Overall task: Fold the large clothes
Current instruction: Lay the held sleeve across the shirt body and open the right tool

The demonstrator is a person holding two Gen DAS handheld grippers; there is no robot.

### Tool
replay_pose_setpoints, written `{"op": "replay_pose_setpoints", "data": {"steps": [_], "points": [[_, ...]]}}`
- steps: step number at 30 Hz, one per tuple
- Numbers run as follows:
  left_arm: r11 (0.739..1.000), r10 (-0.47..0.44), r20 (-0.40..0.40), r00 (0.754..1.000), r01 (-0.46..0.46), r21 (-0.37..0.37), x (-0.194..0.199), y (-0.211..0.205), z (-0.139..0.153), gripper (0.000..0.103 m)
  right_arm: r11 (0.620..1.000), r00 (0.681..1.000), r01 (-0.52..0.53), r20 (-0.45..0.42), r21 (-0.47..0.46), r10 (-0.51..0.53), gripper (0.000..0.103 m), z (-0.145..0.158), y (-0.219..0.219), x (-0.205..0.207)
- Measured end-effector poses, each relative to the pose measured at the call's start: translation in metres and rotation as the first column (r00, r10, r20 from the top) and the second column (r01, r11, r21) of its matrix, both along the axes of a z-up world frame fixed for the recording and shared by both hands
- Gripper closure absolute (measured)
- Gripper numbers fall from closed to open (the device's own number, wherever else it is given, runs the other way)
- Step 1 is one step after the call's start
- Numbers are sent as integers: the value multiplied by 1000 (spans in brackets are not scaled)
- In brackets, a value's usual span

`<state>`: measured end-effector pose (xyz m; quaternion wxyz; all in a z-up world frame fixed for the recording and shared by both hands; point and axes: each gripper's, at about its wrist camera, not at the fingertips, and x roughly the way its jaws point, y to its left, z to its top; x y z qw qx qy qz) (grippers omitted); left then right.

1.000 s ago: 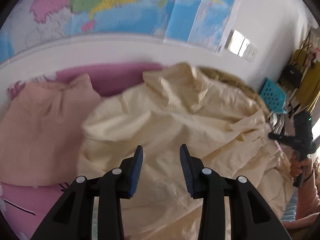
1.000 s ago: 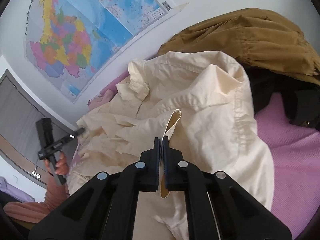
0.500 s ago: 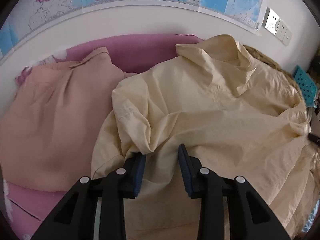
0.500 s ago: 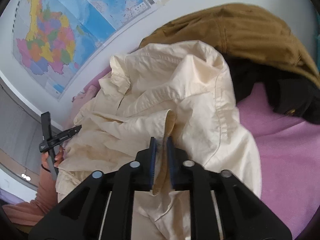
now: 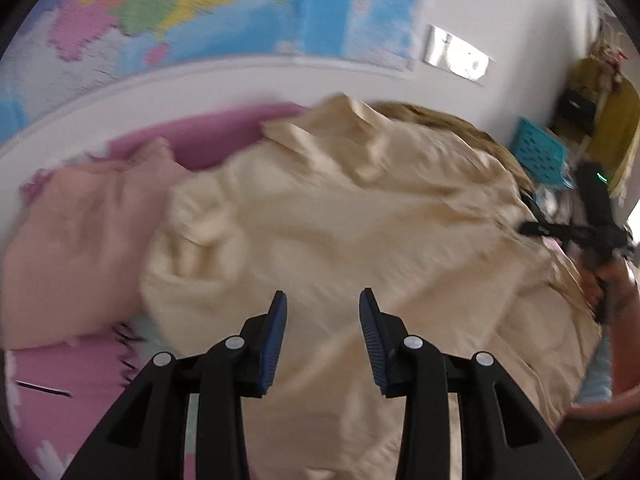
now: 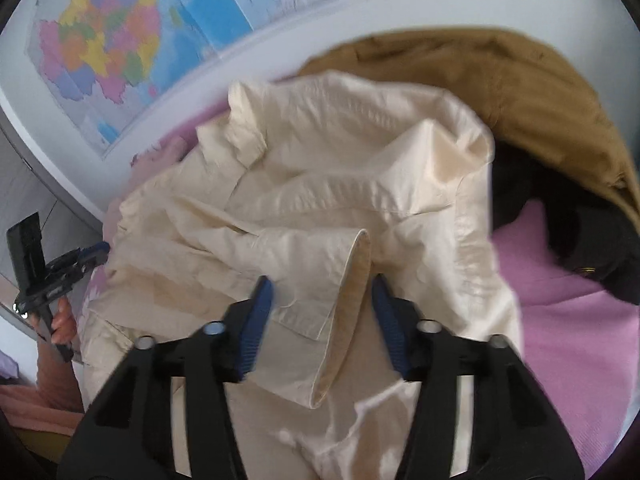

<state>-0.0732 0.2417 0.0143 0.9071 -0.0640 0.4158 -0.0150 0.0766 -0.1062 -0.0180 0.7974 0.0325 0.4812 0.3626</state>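
A large cream shirt (image 5: 340, 220) lies crumpled on the pink bed cover (image 5: 72, 380). In the left wrist view my left gripper (image 5: 323, 296) hovers over the shirt's near part. Its jaws are opening slightly and nothing is between them. In the right wrist view the shirt (image 6: 340, 152) fills the middle, and a sleeve cuff (image 6: 352, 280) stands up between the pads of my right gripper (image 6: 322, 280). Those jaws are opening and the pads stand clear of the cuff. A hand holds the other gripper at each view's edge.
A peach garment (image 5: 80, 248) lies left of the shirt. A brown jacket (image 6: 500, 92) and a black garment (image 6: 580, 248) lie behind and to the right of the shirt. Maps (image 6: 120, 48) hang on the white wall. A teal basket (image 5: 540, 152) stands at the far right.
My right gripper has gone from shut on the sleeve cuff to open, and the cuff now stands loose between its jaws. My left gripper dipped to a shirt fold and has drawn back.
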Motion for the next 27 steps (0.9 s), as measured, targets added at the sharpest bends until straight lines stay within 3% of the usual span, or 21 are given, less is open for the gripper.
{"op": "replay_pose_setpoints", "data": {"steps": [2, 3, 5, 7, 11, 16, 18, 20, 23, 27], "points": [[1000, -1, -24, 1000, 1, 29, 0, -9, -9, 67, 1000, 998, -14, 56, -22, 15, 78, 7, 8, -1], [1000, -3, -37, 999, 4, 31, 0, -10, -13, 67, 999, 995, -1, 100, -50, 6, 95, 13, 12, -1], [1000, 4, -56, 998, -3, 19, -2, -8, -21, 67, 999, 991, -7, 131, -32, 11, 96, 21, 15, 5], [1000, 19, -69, 997, -19, 7, -5, -4, -28, 67, 1000, 996, -5, 91, -26, 8, 96, 14, 18, 17], [999, 48, -82, 995, -45, 29, -4, -5, -39, 67, 998, 999, -3, 50, -55, 5, 94, -2, 22, 26], [997, 64, -69, 996, -61, 42, -7, -4, -34, 67, 999, 998, 44, 43, -14, -43, 83, 6, 9, 20], [997, 67, -47, 997, -65, 37, -12, -6, -29, 65, 999, 996, 45, 82, 3, -45, 74, 18, 3, 9], [997, 60, -27, 998, -59, 42, -17, -10, -23, 63, 1000, 992, 19, 125, 25, -22, 68, 31, -3, -6], [996, 49, -1, 999, -49, 69, -25, -18, -16, 61, 998, 985, -48, 168, 39, 40, 68, 42, 1, -26], [993, 47, -6, 999, -47, 108, -26, -28, -16, 61, 993, 979, -114, 166, -9, 114, 68, 34, 21, -36]]}}
